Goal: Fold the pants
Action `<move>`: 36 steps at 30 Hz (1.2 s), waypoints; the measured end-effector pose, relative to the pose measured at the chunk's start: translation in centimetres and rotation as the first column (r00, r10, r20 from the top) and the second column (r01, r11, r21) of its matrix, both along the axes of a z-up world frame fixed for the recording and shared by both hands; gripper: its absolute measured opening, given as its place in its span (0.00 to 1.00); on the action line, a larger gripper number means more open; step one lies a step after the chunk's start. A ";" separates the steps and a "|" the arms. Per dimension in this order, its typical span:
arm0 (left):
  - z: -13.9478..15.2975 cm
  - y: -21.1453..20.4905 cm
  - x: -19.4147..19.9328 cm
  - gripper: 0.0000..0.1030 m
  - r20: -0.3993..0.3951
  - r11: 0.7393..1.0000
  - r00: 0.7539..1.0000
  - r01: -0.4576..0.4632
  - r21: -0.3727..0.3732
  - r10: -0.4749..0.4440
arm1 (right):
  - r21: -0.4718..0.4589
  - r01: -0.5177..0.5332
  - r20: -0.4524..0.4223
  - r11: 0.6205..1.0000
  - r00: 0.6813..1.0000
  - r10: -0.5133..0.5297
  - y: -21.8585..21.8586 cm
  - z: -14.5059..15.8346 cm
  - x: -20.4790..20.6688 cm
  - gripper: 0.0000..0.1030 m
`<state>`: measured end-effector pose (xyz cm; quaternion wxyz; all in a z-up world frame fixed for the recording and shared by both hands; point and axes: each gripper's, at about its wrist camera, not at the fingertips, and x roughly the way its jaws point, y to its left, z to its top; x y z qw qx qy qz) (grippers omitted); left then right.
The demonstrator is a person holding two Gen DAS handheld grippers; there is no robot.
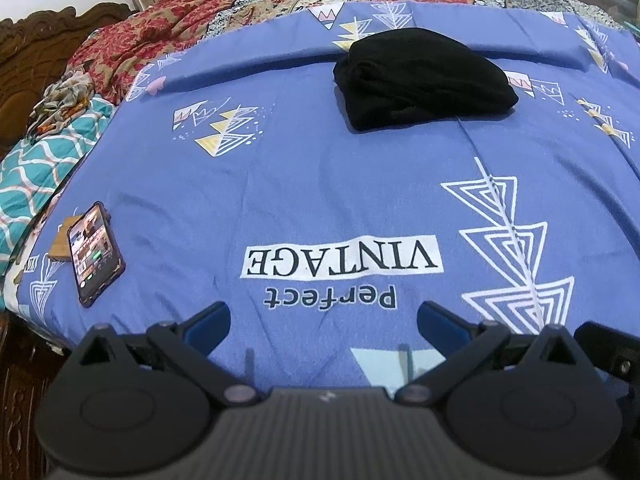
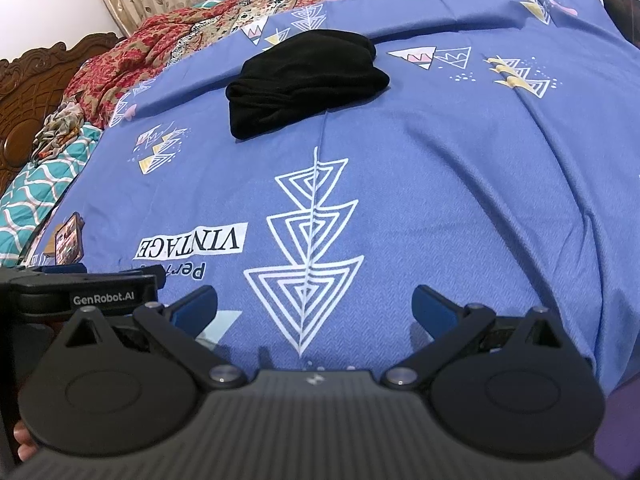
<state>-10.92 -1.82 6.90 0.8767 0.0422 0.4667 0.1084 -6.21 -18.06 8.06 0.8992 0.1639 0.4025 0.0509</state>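
Note:
The black pants (image 1: pixel 420 80) lie folded in a compact bundle on the far part of the blue patterned sheet (image 1: pixel 320 184); they also show in the right wrist view (image 2: pixel 304 80). My left gripper (image 1: pixel 324 320) is open and empty, held low over the near part of the sheet, well short of the pants. My right gripper (image 2: pixel 314 304) is open and empty too, near the front edge of the bed. The left gripper's body shows at the left of the right wrist view (image 2: pixel 80 292).
A phone (image 1: pixel 94 252) with a lit screen lies on a small wooden block at the sheet's left edge. Red floral blankets (image 1: pixel 160 36) and a teal quilt (image 1: pixel 36 172) are heaped at the back and left. A carved wooden headboard (image 1: pixel 36 52) stands left.

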 end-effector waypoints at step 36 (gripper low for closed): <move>-0.4 -0.2 0.1 1.00 -0.025 1.000 1.000 0.014 -0.012 -0.014 | 0.004 0.008 -0.007 1.000 1.000 -0.007 0.2 -0.2 0.0 1.00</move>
